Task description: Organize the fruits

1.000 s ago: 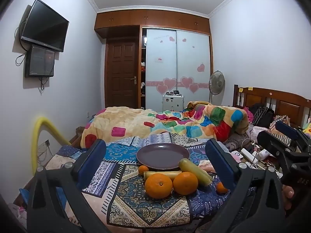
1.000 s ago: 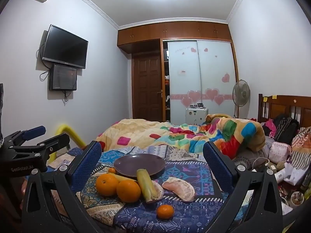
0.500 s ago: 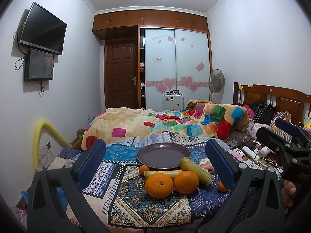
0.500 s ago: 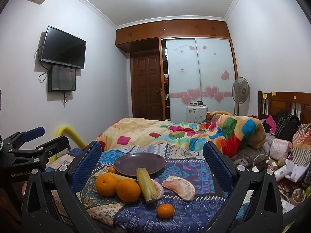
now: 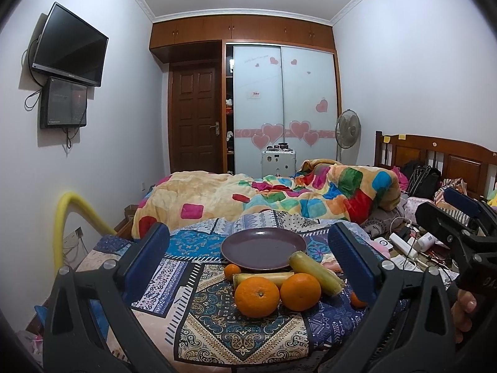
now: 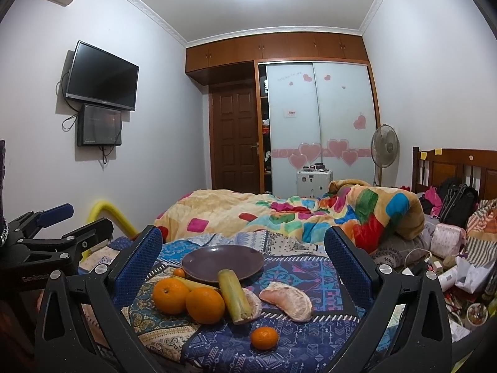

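An empty purple plate point(image 5: 263, 248) point(image 6: 222, 263) lies on a patterned cloth. In front of it lie two large oranges point(image 5: 257, 296) point(image 6: 205, 305), two yellow-green sugarcane pieces point(image 5: 315, 273) point(image 6: 234, 296), two small tangerines point(image 5: 232, 272) point(image 6: 264, 338) and two peeled pomelo segments point(image 6: 287, 301). My left gripper point(image 5: 253, 267) is open and empty, held back from the fruit. My right gripper point(image 6: 242, 267) is open and empty, also held back from it. Each gripper shows at the edge of the other's view.
A bed with a colourful quilt point(image 5: 279, 195) lies behind the cloth. Clutter of bags, cables and bottles point(image 6: 447, 258) fills the right side. A yellow foam tube point(image 5: 62, 217) arches at the left by the wall. A fan point(image 6: 384, 146) stands by the wardrobe.
Both views have tilted slightly, so the fruit sits a little lower in frame. The fruit and plate have not moved. Both grippers stay open.
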Tool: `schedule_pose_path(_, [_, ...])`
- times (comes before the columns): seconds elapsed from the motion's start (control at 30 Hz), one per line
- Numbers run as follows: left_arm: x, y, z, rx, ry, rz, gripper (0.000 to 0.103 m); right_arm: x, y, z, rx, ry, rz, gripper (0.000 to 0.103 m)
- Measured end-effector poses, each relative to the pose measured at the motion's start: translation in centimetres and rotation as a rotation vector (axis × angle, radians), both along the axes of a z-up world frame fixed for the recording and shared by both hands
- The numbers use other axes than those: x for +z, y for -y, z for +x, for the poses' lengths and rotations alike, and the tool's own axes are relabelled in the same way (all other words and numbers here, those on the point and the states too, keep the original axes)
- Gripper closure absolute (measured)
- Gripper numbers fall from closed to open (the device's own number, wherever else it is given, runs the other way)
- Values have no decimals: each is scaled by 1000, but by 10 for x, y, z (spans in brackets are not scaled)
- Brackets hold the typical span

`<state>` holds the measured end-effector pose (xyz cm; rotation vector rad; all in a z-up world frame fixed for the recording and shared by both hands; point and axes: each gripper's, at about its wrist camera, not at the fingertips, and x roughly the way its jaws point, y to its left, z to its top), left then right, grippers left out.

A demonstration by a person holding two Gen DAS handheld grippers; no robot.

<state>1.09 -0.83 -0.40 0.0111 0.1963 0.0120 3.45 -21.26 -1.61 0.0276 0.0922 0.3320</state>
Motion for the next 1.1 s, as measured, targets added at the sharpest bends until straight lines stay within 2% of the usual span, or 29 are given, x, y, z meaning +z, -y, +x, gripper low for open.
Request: schedule_pose_path(1.1, [1, 2, 7, -1, 6, 8, 0, 2, 0, -1, 4, 4, 0, 0])
